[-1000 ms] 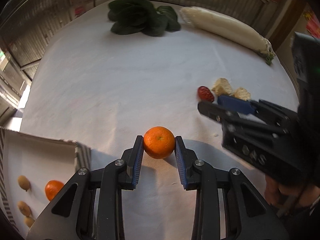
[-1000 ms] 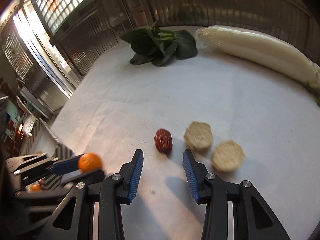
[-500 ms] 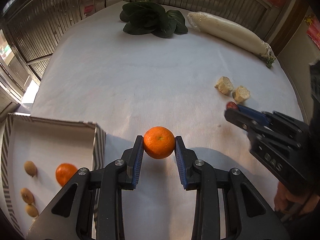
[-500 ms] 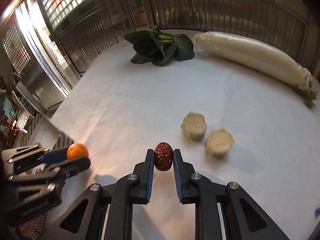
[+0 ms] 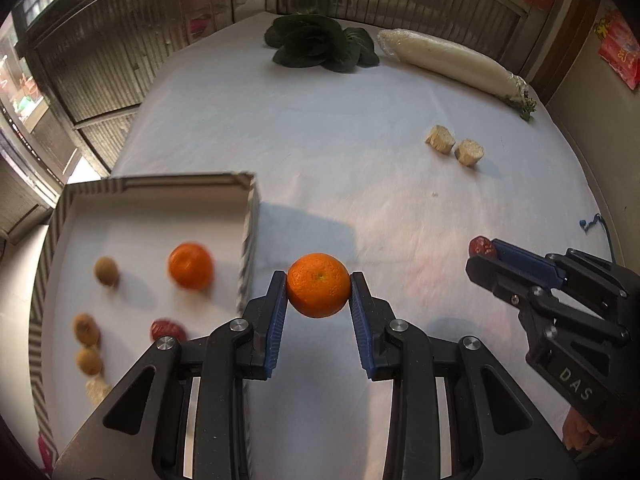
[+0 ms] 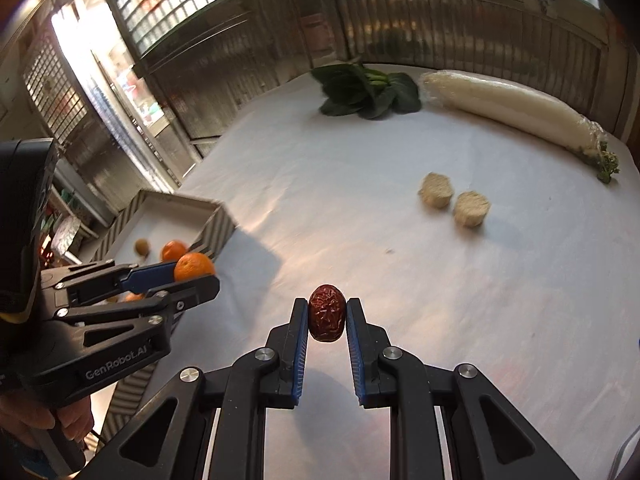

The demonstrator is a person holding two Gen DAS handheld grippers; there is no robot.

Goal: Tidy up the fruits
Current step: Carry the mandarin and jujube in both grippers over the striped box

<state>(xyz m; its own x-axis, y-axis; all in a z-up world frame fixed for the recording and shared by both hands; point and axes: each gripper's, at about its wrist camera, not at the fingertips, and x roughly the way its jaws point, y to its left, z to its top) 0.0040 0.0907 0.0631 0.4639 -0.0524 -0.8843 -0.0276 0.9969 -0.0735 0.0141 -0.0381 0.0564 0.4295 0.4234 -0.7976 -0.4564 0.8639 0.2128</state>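
The left gripper (image 5: 319,290) is pinching a mandarin orange (image 5: 318,285) just right of the striped box (image 5: 248,240), while the right gripper (image 6: 327,314) is clamping a red date (image 6: 327,313) above the table. The box is already holding another orange (image 5: 190,265), a date and small brown fruits; both carried pieces are awaiting placement.

I see an orange (image 5: 318,290) pinched off the table beside my striped box (image 5: 250,216), which holds another orange (image 5: 190,266), and a wrinkled red date (image 6: 327,313) likewise lifted.

Box (image 5: 248,216) left – greens (image 5: 320,46), radish (image 5: 452,60) far behind.
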